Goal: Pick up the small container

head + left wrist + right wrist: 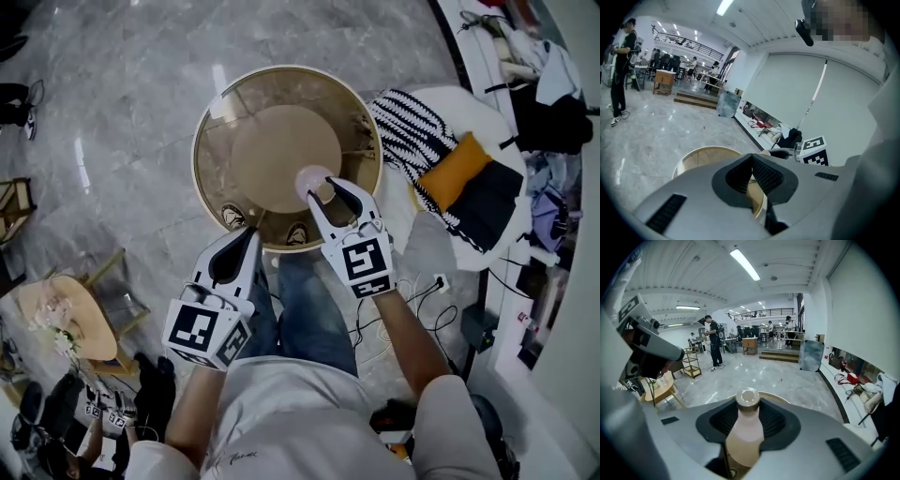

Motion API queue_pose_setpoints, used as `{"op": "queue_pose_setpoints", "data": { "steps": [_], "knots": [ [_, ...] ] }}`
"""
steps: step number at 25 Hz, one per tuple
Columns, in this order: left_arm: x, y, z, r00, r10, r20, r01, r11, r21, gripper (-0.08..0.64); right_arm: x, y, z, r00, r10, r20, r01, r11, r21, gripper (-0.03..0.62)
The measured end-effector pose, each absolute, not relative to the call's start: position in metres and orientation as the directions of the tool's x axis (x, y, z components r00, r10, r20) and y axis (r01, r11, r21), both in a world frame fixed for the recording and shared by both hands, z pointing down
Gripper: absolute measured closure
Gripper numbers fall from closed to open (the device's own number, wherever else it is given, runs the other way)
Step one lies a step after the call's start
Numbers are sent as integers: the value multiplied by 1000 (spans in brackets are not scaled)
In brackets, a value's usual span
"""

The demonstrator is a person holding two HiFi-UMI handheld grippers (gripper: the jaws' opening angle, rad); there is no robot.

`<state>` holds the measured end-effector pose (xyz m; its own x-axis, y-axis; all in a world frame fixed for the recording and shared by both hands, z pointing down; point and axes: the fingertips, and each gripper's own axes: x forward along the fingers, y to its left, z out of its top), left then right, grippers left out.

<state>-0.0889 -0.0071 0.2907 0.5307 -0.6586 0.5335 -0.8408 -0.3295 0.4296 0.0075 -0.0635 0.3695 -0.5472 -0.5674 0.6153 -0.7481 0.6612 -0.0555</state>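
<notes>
The right gripper (323,190) has its jaws pinching the small container (310,180), a pale capped bottle held upright at the near right part of the round glass surface (211,131). The left gripper (250,236), its jaws pressed together on nothing, is at the near rim. A striped cloth (405,131) and an orange cushion (454,169) lie just to the right.

The left gripper (752,159) fills the lower half of the view, its grey jaws drawn together so the dark ribbed pads (769,177) meet at their tips with nothing between them. Just beyond lies a round table (696,157) with a gold rim, standing on a pale marble floor (656,131). To the right, the right gripper (776,152) shows a dark finger and its marker cube (813,151). A white roller blind (797,93) covers the wall behind. Far left stands a person in black (619,70), with a wooden desk (664,78) further back.
</notes>
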Motion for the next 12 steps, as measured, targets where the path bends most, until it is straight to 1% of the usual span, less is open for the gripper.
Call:
{"op": "queue_pose_setpoints", "data": {
  "steps": [6, 12],
  "knots": [
    [-95, 1, 279, 516, -670, 533, -851, -329, 410, 543, 2, -57, 347, -569, -564, 599, -732, 678, -57, 445],
    [-94, 8, 265, 507, -679, 531, -857, -328, 397, 543, 0, -46, 320, -604, -534, 592, -702, 708, -78, 445]
  ]
}}
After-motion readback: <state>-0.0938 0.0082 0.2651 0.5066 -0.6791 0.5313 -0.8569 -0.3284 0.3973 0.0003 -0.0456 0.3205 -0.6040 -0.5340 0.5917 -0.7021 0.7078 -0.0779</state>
